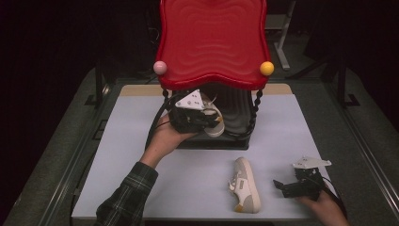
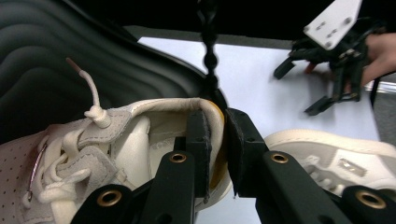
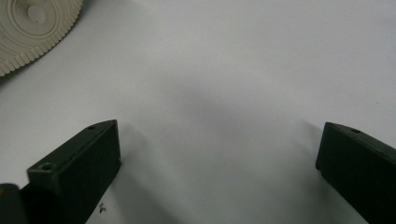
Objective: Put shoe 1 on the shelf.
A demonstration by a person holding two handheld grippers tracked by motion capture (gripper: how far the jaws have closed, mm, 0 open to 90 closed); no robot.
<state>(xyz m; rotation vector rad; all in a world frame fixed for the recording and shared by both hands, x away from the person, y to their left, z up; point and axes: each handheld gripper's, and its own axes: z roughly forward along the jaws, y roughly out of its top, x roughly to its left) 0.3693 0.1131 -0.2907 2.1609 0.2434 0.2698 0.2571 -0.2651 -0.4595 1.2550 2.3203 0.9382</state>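
Pinching only the heel rim, the left gripper holds one shoe at the black shelf; it could twist loose. Right gripper rests released near the other shoe.

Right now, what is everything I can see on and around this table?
Held shoe: one, cream white, clamped at its heel between the left gripper's jaws, over the rack's black lower shelf.
Lying shoe: one, cream with tan patches, flat on the table near the front edge.
Shoe rack: one, red wavy top shelf, black lower shelf, black beaded posts, at the far side of the table.
Knobs: two, pink and yellow, at the red shelf's front corners.
Table: one, pale grey-white top.
Left gripper: one, black, jaws shut on the shoe heel.
Right gripper: one, black, jaws open, resting on the table right of the lying shoe.
Sleeve: one, dark plaid, on the left forearm.
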